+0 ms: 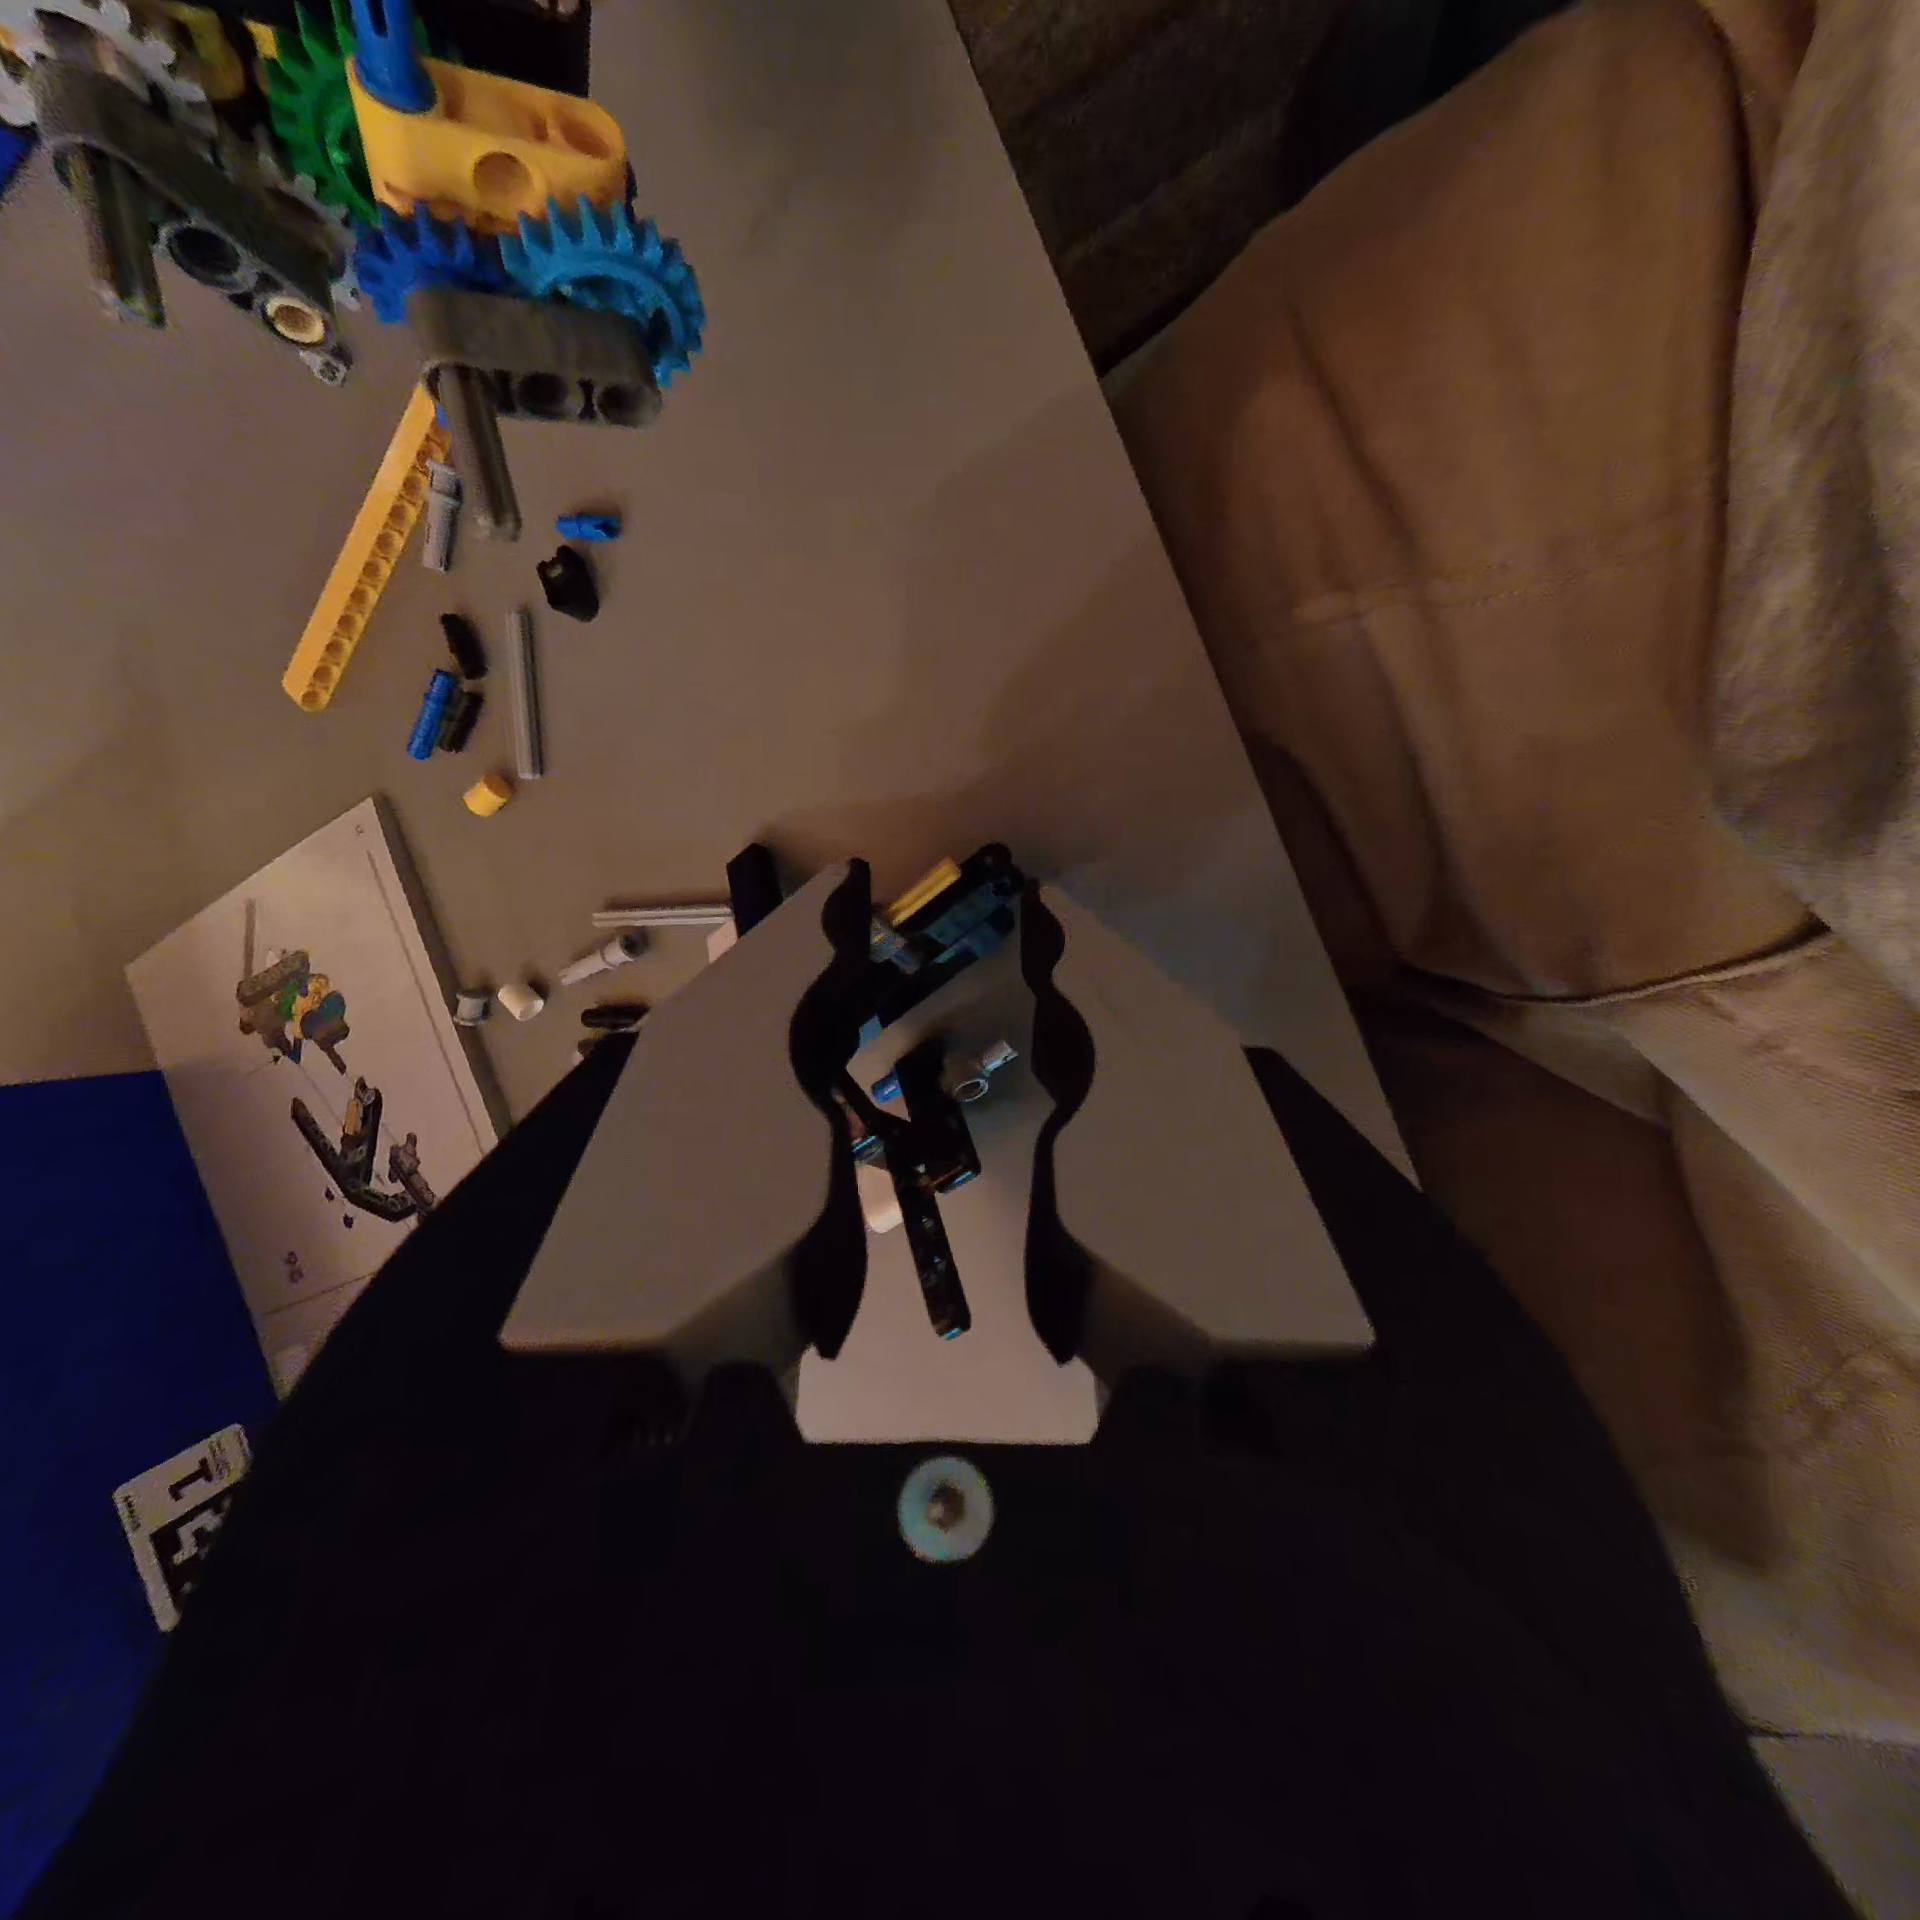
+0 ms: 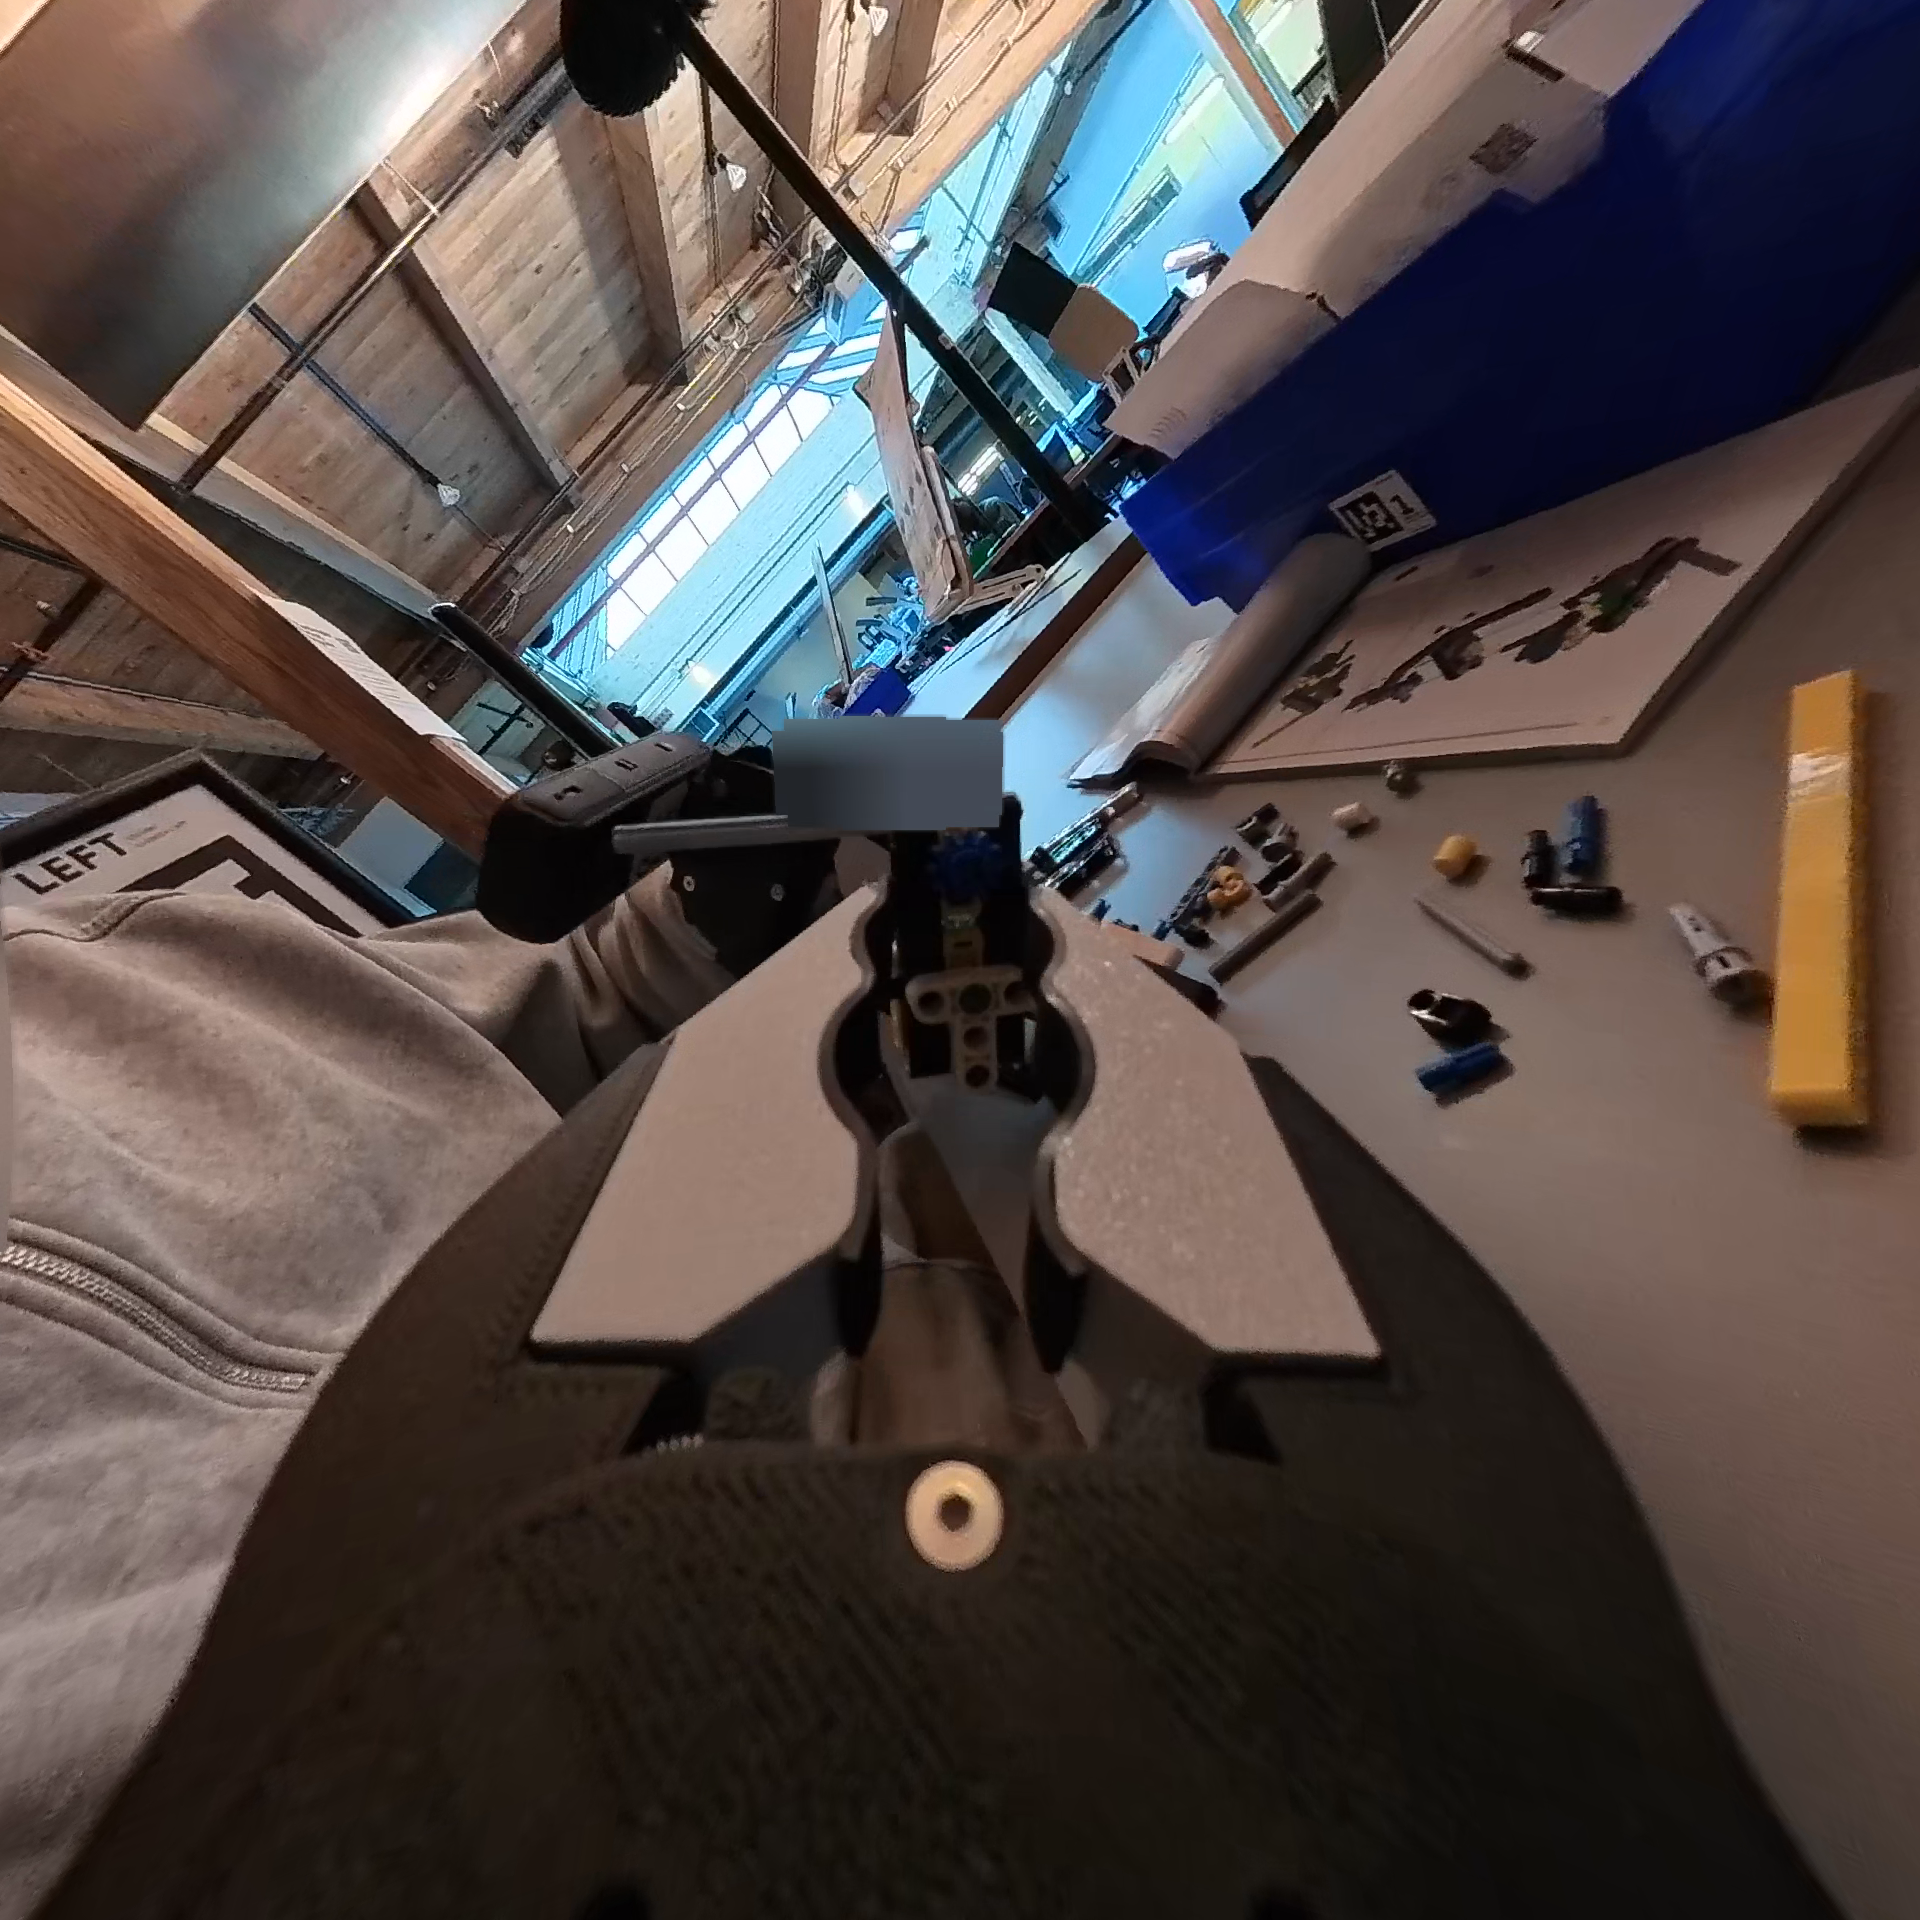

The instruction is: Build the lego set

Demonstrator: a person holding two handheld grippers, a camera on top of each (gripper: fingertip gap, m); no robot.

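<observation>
My right gripper (image 2: 940, 883) is shut on a lego assembly (image 2: 971, 1013) made of a black frame, a tan T-shaped piece and a small blue gear. The same build fills the top left of the left wrist view as a cluster of blue and green gears (image 1: 582, 260), yellow and grey beams. My left gripper (image 1: 940, 883) is shut on a small sub-assembly (image 1: 935, 1132) of black beams with blue, yellow and grey bits, held over the grey table (image 1: 831, 520) near its edge. The left gripper's black body (image 2: 582, 842) shows beyond my right fingertips.
A long yellow beam (image 2: 1823, 894), pins, axles and connectors (image 2: 1455, 935) lie loose on the table. An open instruction booklet (image 2: 1507, 644) lies in front of a blue bin (image 2: 1558, 312). Tan fabric (image 1: 1507, 623) lies past the table edge. A grey sleeve (image 2: 208, 1091) is on the left. One gripper's finger ends stand about 12 cm off the other's.
</observation>
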